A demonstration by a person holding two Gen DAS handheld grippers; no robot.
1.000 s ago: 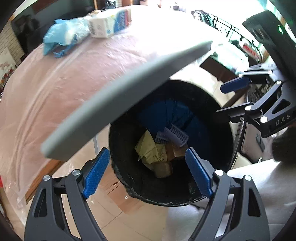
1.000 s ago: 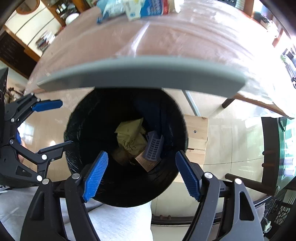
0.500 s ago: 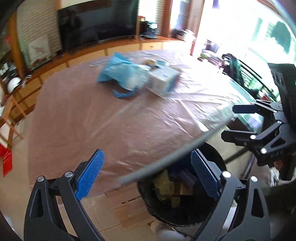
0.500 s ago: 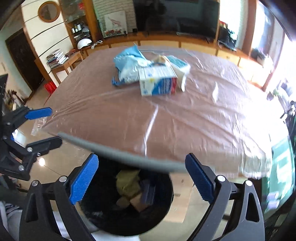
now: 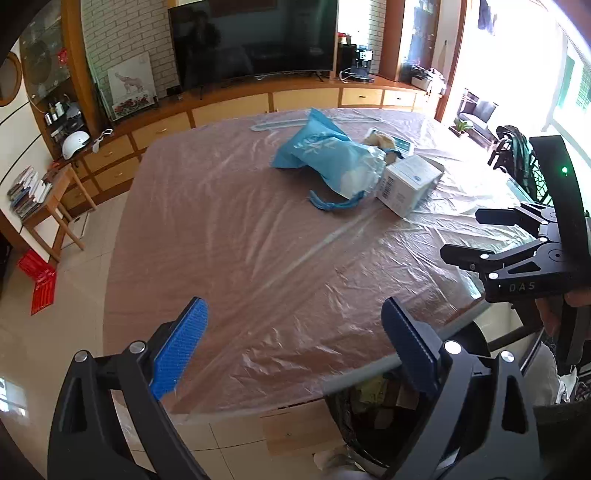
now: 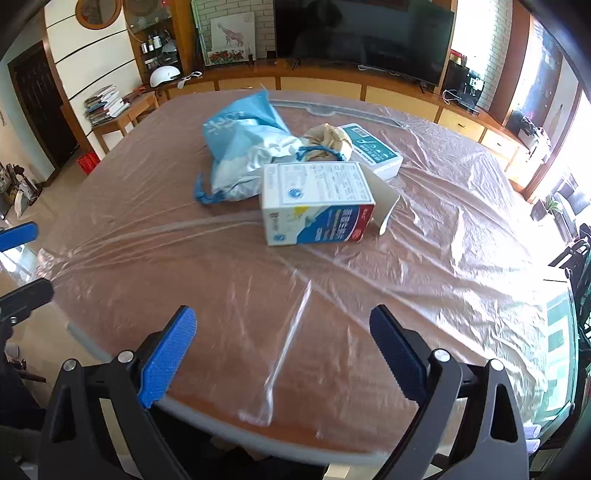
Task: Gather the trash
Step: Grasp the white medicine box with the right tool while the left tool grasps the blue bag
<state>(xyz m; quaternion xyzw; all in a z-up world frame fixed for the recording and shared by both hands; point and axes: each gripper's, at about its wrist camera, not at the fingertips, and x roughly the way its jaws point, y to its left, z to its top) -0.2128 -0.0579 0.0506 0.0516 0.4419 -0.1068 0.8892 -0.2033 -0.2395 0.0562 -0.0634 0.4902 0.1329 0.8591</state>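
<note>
Past table (image 6: 258,314) edge: free rm.

— How are the left tongs (image 5: 293,345) held?
— Angled downward, jaws spread wide, nothing gripped — just opened further.
— And the right tongs (image 6: 282,349)?
— Likewise spread and empty, just opened further; a hand (image 5: 559,308) is seen on their handle.

"DAS" — on right tongs (image 5: 461,236)

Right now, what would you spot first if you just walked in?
Probably the blue bag and the white box lying side by side in the middle of the table. Next, the big dark TV on the far wall, then the two open grippers, both empty.
</note>
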